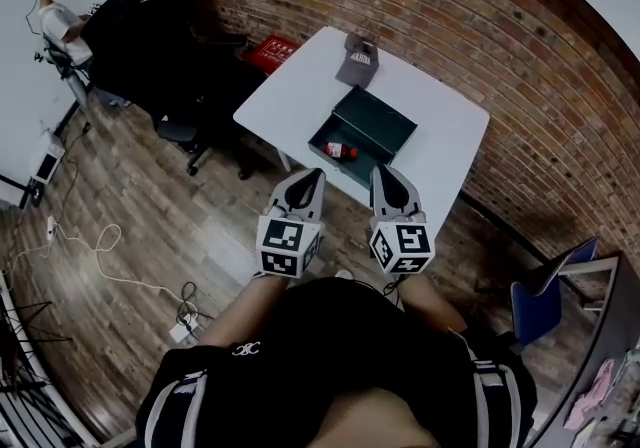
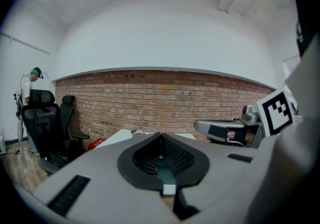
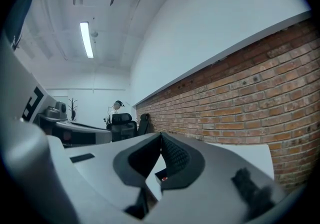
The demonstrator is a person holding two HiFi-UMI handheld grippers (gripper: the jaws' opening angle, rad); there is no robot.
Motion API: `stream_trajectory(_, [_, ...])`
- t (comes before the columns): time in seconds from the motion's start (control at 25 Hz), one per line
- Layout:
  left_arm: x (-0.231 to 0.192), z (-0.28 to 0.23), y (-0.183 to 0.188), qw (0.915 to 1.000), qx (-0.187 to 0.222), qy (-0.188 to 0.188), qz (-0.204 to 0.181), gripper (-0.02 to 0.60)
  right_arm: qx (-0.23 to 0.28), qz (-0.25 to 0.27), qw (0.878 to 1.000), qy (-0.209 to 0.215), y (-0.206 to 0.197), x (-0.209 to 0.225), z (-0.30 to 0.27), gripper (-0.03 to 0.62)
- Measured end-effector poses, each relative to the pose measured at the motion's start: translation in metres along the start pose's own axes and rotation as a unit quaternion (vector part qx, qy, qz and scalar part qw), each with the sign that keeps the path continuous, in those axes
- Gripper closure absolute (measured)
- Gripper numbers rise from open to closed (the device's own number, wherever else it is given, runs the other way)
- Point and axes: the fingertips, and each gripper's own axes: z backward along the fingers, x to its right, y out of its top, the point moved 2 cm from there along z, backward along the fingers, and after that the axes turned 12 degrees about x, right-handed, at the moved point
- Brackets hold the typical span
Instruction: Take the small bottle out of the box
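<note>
Facing the white table (image 1: 300, 86), you hold left claw (image 1: 317, 174) and right claw (image 1: 379, 172) clenched, empty; a small red bottle (image 1: 341, 150) lies in the open dark green box (image 1: 378, 119).

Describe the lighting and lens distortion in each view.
Head view: dim, dark corners, fisheye bends the red brick wall; the white square table is brightest. Left gripper view: the wall's top bows into an arc, the grey left claw looms large. Right gripper view: the long ceiling strip light glows bright.

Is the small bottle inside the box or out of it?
Inside. The head view shows the small bottle lying within the open box.
</note>
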Motion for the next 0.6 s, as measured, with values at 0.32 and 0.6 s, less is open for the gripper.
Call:
stream_trajectory(0.32, [-0.015, -0.055, -0.011, 0.9988, -0.019, -0.045, -0.001, 0.569, -0.014, -0.001, 0.999, -0.029, -0.014, 0.027, -0.037, 0.564])
stream_trajectory(0.6, [-0.057, -0.116, 0.0, 0.9937, -0.007, -0.112, -0.011, 0.569, -0.008, -0.001, 0.996, -0.091, -0.016, 0.038, -0.081, 0.563])
